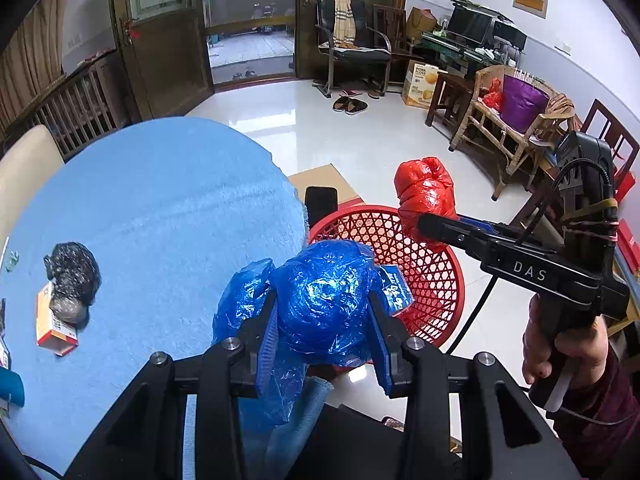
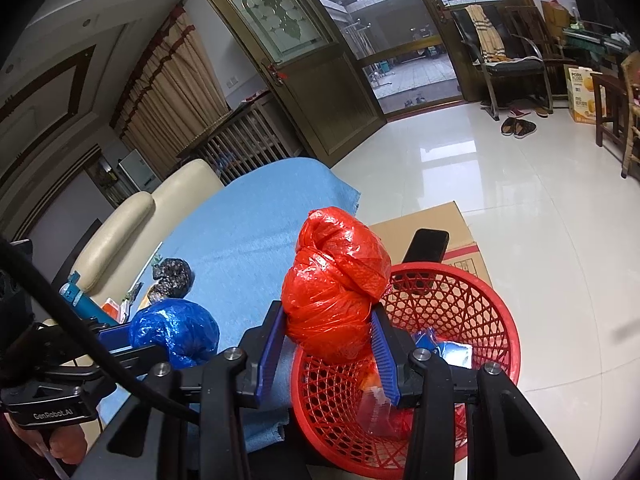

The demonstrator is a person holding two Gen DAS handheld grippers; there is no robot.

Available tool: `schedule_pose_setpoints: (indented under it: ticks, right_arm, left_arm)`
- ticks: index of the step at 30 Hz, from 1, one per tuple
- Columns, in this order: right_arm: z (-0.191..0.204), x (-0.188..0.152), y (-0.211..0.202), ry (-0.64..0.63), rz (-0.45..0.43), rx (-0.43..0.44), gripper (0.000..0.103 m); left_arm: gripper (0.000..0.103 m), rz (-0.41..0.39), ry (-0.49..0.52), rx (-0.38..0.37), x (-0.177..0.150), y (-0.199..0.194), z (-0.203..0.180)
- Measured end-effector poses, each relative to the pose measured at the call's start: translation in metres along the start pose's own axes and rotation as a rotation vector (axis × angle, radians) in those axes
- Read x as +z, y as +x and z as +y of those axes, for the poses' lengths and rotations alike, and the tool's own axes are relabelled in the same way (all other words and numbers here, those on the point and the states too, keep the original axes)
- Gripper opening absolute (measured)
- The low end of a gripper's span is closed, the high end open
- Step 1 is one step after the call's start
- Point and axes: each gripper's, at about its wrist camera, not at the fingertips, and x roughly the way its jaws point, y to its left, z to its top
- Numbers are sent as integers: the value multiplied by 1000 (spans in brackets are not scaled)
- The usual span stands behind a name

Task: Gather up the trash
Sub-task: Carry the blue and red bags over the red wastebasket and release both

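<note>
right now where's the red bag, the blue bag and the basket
red bag (image 2: 334, 300): right wrist view, middle of the bundle, between the fingers.
blue bag (image 1: 324, 300): left wrist view, middle of the bundle, between the fingers.
basket (image 2: 502, 320): right wrist view, far right rim.

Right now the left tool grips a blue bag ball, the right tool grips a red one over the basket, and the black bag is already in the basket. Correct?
Not quite: the black bag lies on the blue tablecloth, not in the red basket, as the left wrist view shows. The left tool grips the blue bag ball; the right tool grips the red bag ball over the basket.
</note>
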Motion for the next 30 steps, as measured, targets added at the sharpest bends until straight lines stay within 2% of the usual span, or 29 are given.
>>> schedule_pose_setpoints:
  ticks: [7, 13, 20, 24, 26, 30]
  right_arm:
    - [-5, -6, 7, 0, 28, -18, 45]
    - [-21, -3, 2, 30, 19, -50, 45]
    - [-36, 0, -4, 58, 17, -84, 47]
    - [-39, 0, -4, 83, 33, -75, 47]
    - [-41, 0, -3, 97, 40, -69, 48]
    - [-47, 1, -1, 142, 60, -47, 59]
  left_arm:
    - [42, 8, -6, -14, 2, 6, 3]
    - [42, 3, 13, -34, 6, 9, -1]
    - [43, 21, 10, -99, 14, 23, -8]
    - [43, 18, 13, -136, 21, 32, -13]
    - [48, 13, 17, -140, 25, 36, -13]
    - [58, 0, -5, -137, 33, 38, -11]
